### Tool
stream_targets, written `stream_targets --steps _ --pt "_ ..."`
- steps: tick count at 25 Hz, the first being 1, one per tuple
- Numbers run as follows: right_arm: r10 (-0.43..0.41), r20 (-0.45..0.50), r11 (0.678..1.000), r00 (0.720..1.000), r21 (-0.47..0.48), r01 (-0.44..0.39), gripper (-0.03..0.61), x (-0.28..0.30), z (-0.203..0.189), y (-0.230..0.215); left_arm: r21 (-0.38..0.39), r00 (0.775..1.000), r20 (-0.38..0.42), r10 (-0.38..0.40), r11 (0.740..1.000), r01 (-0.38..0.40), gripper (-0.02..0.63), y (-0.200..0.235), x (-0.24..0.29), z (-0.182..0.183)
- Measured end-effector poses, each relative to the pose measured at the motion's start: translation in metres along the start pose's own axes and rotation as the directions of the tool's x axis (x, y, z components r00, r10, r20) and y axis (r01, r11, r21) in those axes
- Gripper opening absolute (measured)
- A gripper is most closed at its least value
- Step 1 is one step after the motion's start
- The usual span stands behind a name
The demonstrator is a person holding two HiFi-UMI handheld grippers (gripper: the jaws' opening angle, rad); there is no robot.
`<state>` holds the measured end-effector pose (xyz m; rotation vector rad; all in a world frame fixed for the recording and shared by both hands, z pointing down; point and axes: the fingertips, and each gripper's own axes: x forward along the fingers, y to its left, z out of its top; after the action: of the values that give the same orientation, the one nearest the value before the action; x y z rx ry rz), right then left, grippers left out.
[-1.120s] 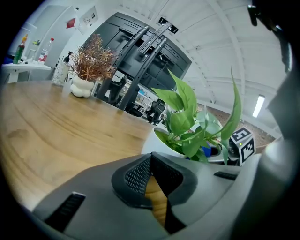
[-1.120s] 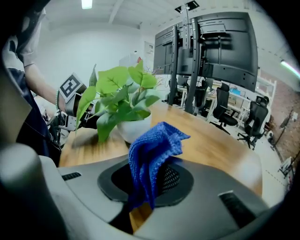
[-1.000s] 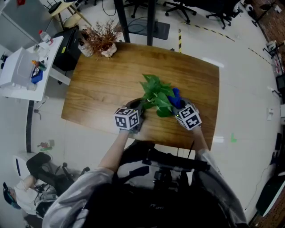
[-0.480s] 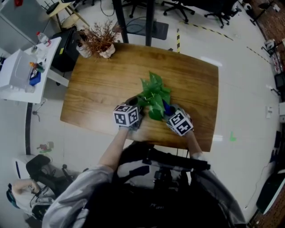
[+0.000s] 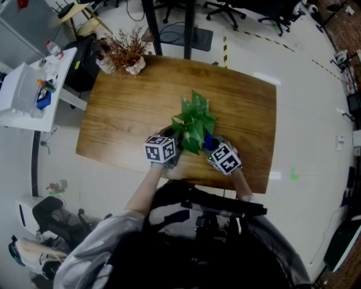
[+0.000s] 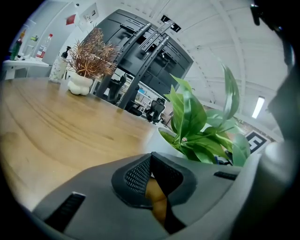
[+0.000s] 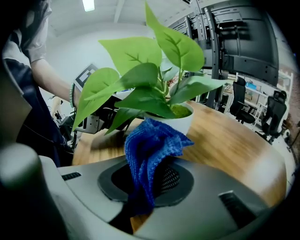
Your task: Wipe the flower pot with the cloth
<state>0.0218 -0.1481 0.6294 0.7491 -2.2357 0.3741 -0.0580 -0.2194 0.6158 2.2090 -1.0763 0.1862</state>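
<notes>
A green leafy plant (image 5: 194, 117) stands in a white flower pot (image 7: 177, 123) near the front middle of the wooden table (image 5: 124, 113). My right gripper (image 5: 211, 143) is at the pot's near right side, shut on a blue cloth (image 7: 149, 149). The bunched cloth presses against the pot's wall below the rim. My left gripper (image 5: 171, 138) is at the pot's left side with its jaws shut and nothing between them. In the left gripper view the pot (image 6: 161, 139) sits just beyond the left gripper (image 6: 151, 161), to the right. Leaves hide most of the pot from above.
A white vase of dried brown sprigs (image 5: 127, 53) stands at the table's far left corner. A white side table (image 5: 31, 84) with bottles is off to the left. Black office chairs (image 5: 234, 11) stand beyond the far edge.
My right gripper has moved left along the pot's near side with the cloth. The plant's leaves have shifted slightly. The left gripper has barely moved.
</notes>
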Motion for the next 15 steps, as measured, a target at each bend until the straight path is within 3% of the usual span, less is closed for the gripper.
stream_targets --steps 8,11,15 --pt "-0.114 -0.016 0.993 0.993 0.009 0.114 0.08 -0.034 -0.01 -0.059 0.001 1.0 0.011 0.0 1.0 0.0 0.001 0.001 -0.005 0.001" --pt "-0.137 -0.001 0.99 0.991 -0.046 0.137 0.08 -0.032 0.006 -0.081 0.0 1.0 0.015 -0.001 1.0 0.001 0.0 0.003 -0.005 0.004" --pt "-0.108 0.028 0.987 0.994 -0.116 0.11 0.08 -0.017 0.033 -0.092 0.002 1.0 0.013 -0.011 1.0 0.011 0.0 0.002 -0.003 0.007"
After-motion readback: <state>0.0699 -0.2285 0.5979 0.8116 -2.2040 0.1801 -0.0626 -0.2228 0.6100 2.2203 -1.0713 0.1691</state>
